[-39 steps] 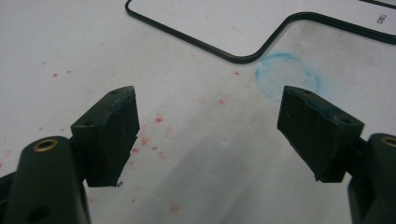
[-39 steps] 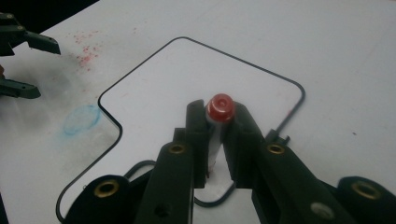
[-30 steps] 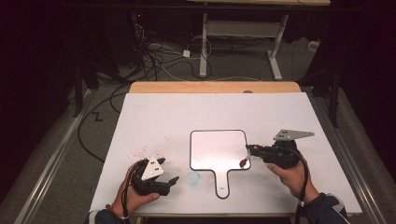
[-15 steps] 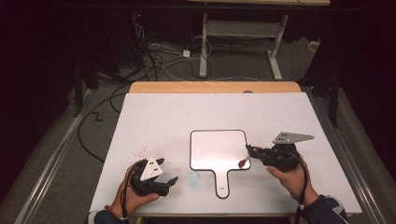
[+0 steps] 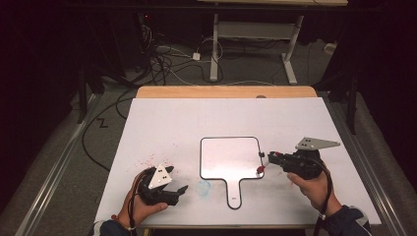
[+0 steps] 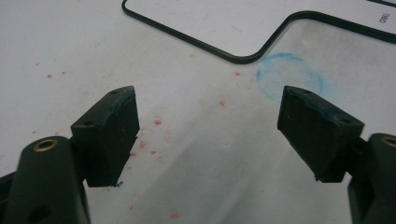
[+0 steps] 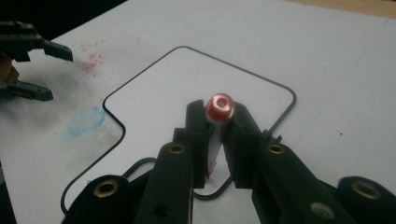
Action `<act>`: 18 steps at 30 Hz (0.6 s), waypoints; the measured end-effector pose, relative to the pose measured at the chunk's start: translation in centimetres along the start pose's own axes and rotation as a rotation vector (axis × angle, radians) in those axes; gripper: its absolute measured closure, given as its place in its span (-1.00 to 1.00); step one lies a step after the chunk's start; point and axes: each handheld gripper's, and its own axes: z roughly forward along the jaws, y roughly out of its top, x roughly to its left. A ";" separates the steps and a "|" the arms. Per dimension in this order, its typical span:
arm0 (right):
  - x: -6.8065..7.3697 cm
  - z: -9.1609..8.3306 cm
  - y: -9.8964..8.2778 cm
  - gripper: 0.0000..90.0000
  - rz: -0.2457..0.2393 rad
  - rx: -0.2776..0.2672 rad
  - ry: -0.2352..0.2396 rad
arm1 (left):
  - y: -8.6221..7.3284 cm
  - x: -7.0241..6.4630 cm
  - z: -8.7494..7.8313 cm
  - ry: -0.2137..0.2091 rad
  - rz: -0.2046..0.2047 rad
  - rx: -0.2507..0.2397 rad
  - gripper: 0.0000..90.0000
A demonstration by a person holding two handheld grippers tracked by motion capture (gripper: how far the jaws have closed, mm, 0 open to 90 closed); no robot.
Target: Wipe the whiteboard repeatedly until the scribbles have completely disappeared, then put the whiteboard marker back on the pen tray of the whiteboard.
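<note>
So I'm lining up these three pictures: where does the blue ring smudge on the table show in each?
High view: the blue ring smudge lies low in the middle, left of the whiteboard's handle.
Left gripper view: upper right, above the right-hand jaw, beside the whiteboard's curved edge.
Right gripper view: left of middle, just outside the whiteboard's black rim.
Shared landmark: the whiteboard's black rim where body meets handle.

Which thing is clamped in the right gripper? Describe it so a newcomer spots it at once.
Start at the white table sheet and find the paddle-shaped whiteboard near its front. At the board's right edge, the right gripper holds a marker, a slim white barrel with a red end, the one small loose item there.
</note>
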 end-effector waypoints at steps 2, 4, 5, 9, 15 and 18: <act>-0.1 -0.5 0.2 0.81 0.006 -0.020 0.003 | 0.0 0.0 -0.1 0.001 -0.001 -0.002 -0.55; -0.1 -1.0 0.4 0.81 -0.001 -0.022 -0.012 | 0.0 0.1 -0.1 0.003 0.000 -0.004 -0.55; -0.1 -1.4 0.5 0.81 0.007 -0.033 -0.008 | 0.1 0.1 -0.1 0.004 0.001 -0.006 -0.55; 0.1 -3.4 1.1 0.81 0.009 -0.046 -0.002 | 0.1 -0.1 -0.1 0.004 0.008 -0.005 -0.55; 0.6 -5.1 1.6 0.81 -0.014 0.027 0.012 | 0.2 0.0 0.0 0.000 0.009 -0.003 -0.55; 0.0 -4.2 1.5 0.80 0.014 0.072 0.030 | 0.1 -0.1 0.0 0.003 0.007 0.003 -0.55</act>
